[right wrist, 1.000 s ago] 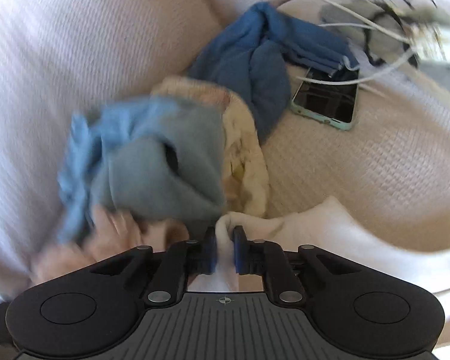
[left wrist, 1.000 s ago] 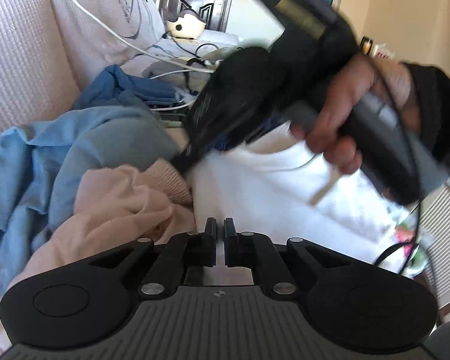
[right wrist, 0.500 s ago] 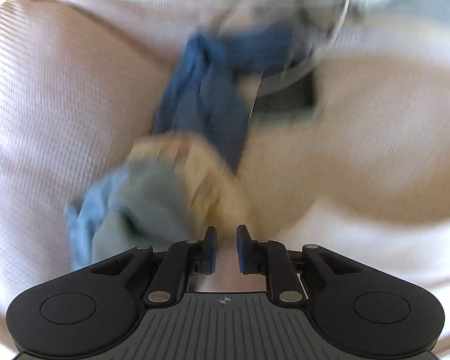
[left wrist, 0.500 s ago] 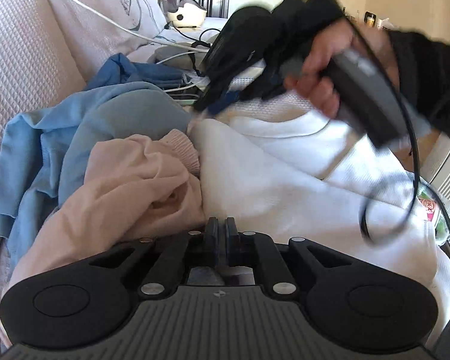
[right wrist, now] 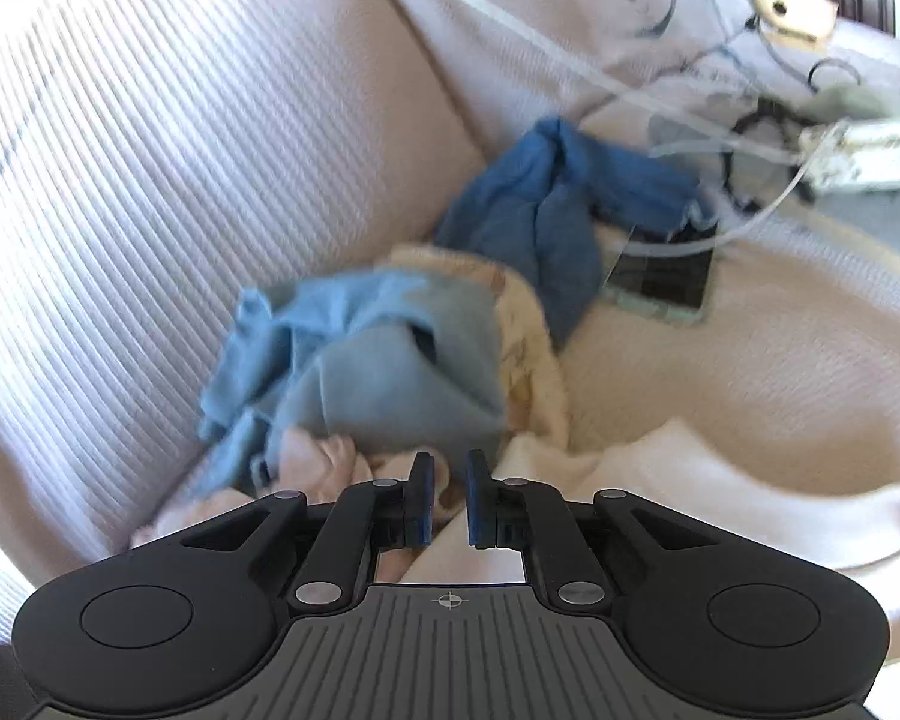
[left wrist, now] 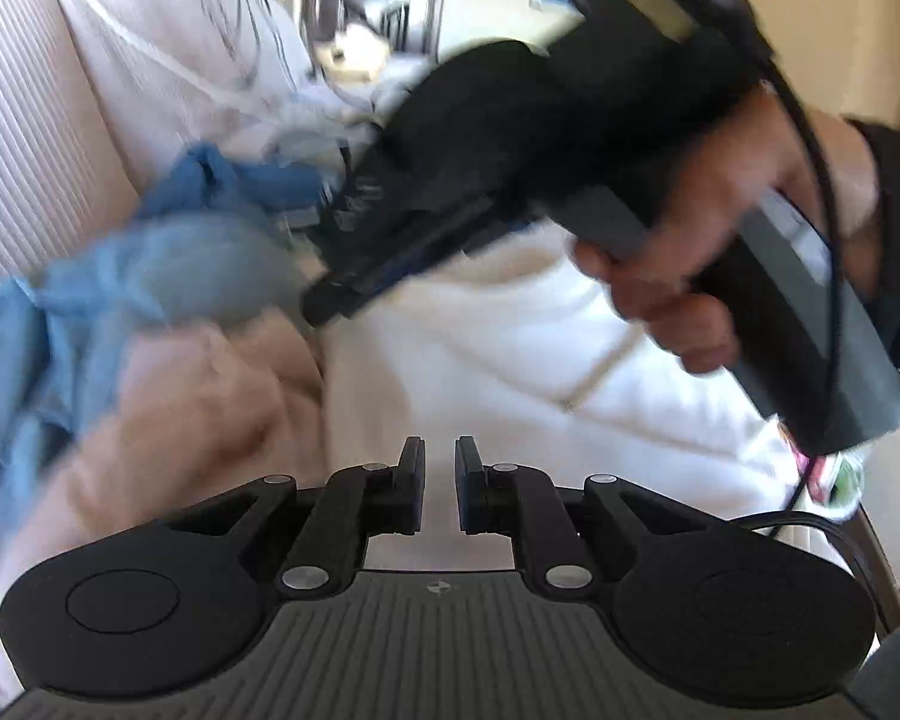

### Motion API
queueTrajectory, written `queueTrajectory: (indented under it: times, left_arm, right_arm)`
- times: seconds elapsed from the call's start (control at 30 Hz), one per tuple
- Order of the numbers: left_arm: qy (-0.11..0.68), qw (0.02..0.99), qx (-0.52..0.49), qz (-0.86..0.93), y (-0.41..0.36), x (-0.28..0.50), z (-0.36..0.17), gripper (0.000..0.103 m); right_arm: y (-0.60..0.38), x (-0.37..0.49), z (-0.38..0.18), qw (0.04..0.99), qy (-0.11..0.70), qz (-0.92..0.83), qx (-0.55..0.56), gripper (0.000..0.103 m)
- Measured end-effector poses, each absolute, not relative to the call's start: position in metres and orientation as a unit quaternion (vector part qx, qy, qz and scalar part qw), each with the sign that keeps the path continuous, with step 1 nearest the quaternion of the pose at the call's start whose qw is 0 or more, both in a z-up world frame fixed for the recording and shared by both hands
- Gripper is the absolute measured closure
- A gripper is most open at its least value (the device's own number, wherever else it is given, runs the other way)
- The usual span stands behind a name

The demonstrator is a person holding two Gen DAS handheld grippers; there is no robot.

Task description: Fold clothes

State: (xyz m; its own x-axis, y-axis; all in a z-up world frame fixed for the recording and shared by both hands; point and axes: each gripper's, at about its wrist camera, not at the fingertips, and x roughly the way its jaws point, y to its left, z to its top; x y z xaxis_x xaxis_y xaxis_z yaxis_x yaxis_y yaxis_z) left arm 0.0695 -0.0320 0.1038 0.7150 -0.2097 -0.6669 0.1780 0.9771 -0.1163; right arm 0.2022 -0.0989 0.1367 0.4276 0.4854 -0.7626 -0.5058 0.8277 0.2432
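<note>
A heap of clothes lies on a pale sofa: a white garment, a pink one, a light blue one and a dark blue one. My left gripper hovers over the white garment's near edge, jaws a narrow gap apart, nothing visibly pinched. My right gripper, held by a hand, points down where pink and white cloth meet. Its jaws are closing, cloth shows through the gap, and the pads are not pressing on it.
A ribbed sofa back rises on the left. A phone lies on the seat beyond the dark blue cloth, with white cables and a power strip behind it. A cream patterned cloth sits under the blue ones.
The right gripper has swung back down from the sofa back to the seam between pink and white cloth. The left gripper's jaws have parted slightly. The pile lies as before.
</note>
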Motion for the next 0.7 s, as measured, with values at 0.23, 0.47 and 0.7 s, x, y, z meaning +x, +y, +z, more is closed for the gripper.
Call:
queueTrajectory:
  times: [0.23,0.47,0.7]
  left_arm:
    - [0.371,0.923,-0.005,-0.103,-0.032,0.075,0.091,0.093]
    - [0.370,0.923,0.015,-0.105,-0.034,0.066,0.110,0.074]
    - [0.357,0.927,0.052,-0.106,-0.031,0.079,0.149,0.051]
  right_arm:
    - [-0.096,0.215,0.093,0.840,0.483,0.239,-0.068,0.092]
    - [-0.114,0.203,0.106,0.856,0.458,0.239,-0.038,0.092]
    - [-0.213,0.175,0.146,0.871,0.437,0.218,-0.058,0.091]
